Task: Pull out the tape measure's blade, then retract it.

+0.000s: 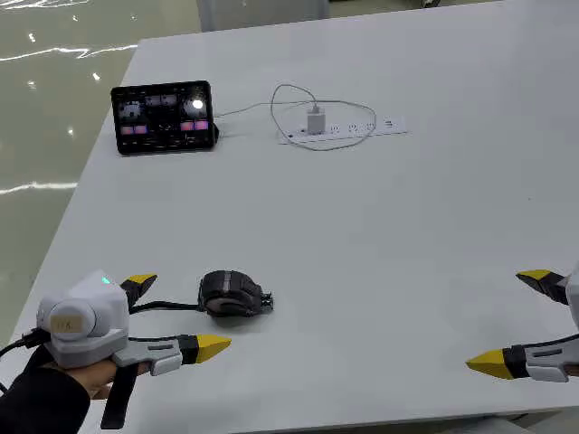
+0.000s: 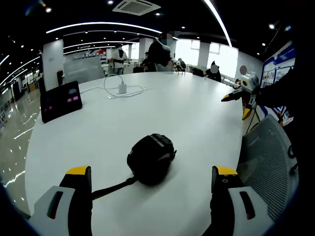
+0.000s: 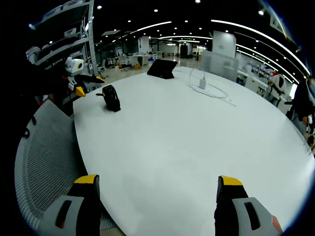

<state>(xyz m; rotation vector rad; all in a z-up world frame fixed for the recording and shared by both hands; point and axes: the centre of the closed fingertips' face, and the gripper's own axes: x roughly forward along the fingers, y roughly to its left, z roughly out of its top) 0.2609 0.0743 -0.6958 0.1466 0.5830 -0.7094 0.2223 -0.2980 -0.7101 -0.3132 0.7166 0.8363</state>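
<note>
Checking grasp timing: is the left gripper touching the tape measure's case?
Apart. Left gripper view shows bare table between the tape measure's case and each jaw of the left gripper.

A lit tablet (image 1: pixel 164 117) stood at eleven o'clock on the white table (image 1: pixel 362 226), a power strip (image 1: pixel 348 131) with plugged charger (image 1: pixel 315 120) at twelve.

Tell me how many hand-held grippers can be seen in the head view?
2. The left gripper is at the near left, jaws open, with the black tape measure just ahead of them. The right gripper is at the near right, jaws open on nothing. None seems hidden.
</note>
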